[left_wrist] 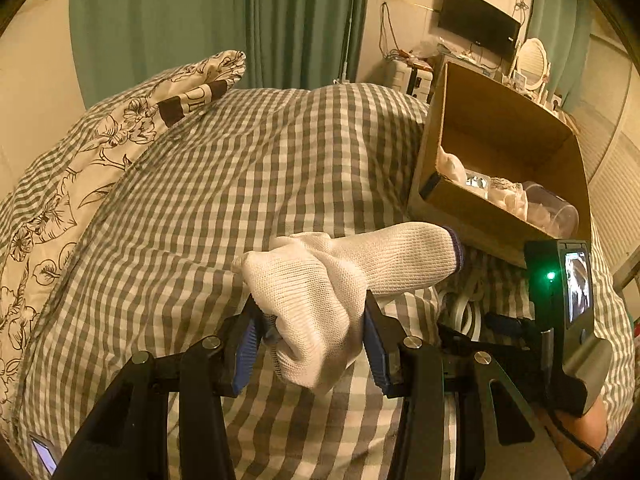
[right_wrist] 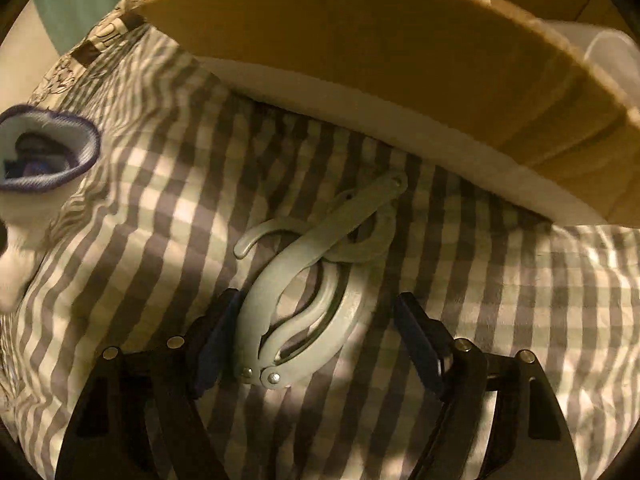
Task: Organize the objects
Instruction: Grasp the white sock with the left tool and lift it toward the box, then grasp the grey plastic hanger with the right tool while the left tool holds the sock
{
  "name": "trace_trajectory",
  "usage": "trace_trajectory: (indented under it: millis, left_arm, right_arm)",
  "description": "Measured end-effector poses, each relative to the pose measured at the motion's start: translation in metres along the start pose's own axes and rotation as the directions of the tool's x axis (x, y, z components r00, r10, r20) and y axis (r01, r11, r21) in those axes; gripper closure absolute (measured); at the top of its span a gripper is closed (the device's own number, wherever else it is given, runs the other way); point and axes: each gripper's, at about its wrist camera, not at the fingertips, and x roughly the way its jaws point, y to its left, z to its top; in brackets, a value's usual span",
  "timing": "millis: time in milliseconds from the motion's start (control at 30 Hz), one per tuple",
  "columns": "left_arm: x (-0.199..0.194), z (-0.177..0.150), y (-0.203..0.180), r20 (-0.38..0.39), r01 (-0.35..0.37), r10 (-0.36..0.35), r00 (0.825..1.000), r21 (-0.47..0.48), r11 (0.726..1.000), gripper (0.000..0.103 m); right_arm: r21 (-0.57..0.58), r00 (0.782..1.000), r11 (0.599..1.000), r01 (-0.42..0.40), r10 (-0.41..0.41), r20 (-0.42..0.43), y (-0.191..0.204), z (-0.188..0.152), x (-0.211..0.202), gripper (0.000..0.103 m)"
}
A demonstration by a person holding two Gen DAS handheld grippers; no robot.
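My left gripper (left_wrist: 310,344) is shut on a white knit glove (left_wrist: 340,276) with a purple cuff, held above the checked bedspread (left_wrist: 240,168). The glove's cuff also shows in the right wrist view (right_wrist: 48,152) at the left edge. My right gripper (right_wrist: 316,336) is open, its jaws either side of a pale green folding hanger (right_wrist: 304,300) that lies on the bedspread (right_wrist: 520,300). The left finger is next to the hanger; the right finger stands apart from it. A cardboard box (left_wrist: 500,136) with several items inside sits on the bed beyond both grippers, close over the hanger in the right wrist view (right_wrist: 380,60).
A floral pillow (left_wrist: 100,148) lies at the bed's far left. Green curtains (left_wrist: 220,20) hang behind. A clear plastic container (left_wrist: 552,208) and white items lie in the box. My right gripper's body (left_wrist: 560,320) is at the right of the left wrist view. A wall screen (left_wrist: 478,20) and dresser stand far back.
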Motion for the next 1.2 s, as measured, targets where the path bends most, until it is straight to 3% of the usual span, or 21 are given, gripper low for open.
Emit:
trace_trajectory:
  millis: [133,333,700,733,767,933,1200]
  left_arm:
    - [-0.006,-0.001,-0.001,-0.002,0.008,-0.008,1.0,-0.001,1.0,0.056]
    - [-0.018,-0.006,-0.004,-0.002,0.012,-0.012,1.0,0.009,1.0,0.056]
    - [-0.045,-0.011,-0.018,-0.002,0.09,-0.09,0.996,-0.001,0.996,0.056]
    - [-0.049,-0.011,-0.02,0.001,0.091,-0.091,0.996,0.0,0.996,0.056]
    - [-0.051,-0.011,-0.022,0.004,0.09,-0.09,0.996,0.002,0.996,0.056]
    - [-0.061,-0.014,-0.033,0.004,0.111,-0.111,0.994,0.013,0.994,0.056]
    - [-0.066,-0.018,-0.049,-0.002,0.115,-0.115,0.993,0.037,0.993,0.056]
  right_arm:
    - [-0.01,1.0,1.0,-0.026,0.026,0.0,-0.001,-0.004,-0.003,0.045]
    - [-0.029,1.0,0.999,-0.015,0.015,0.009,-0.005,-0.019,-0.022,0.051]
    - [-0.09,0.998,0.996,-0.015,0.02,0.058,-0.016,-0.052,-0.088,0.054]
    - [-0.09,0.998,0.996,-0.018,0.024,0.065,-0.018,-0.056,-0.095,0.067]
    - [-0.092,0.997,0.995,-0.03,0.036,0.068,-0.023,-0.06,-0.101,0.095]
    - [-0.093,0.997,0.995,-0.018,0.024,0.067,-0.026,-0.068,-0.112,0.101]
    - [-0.08,0.991,0.992,-0.097,0.104,0.08,-0.038,-0.078,-0.123,0.103]
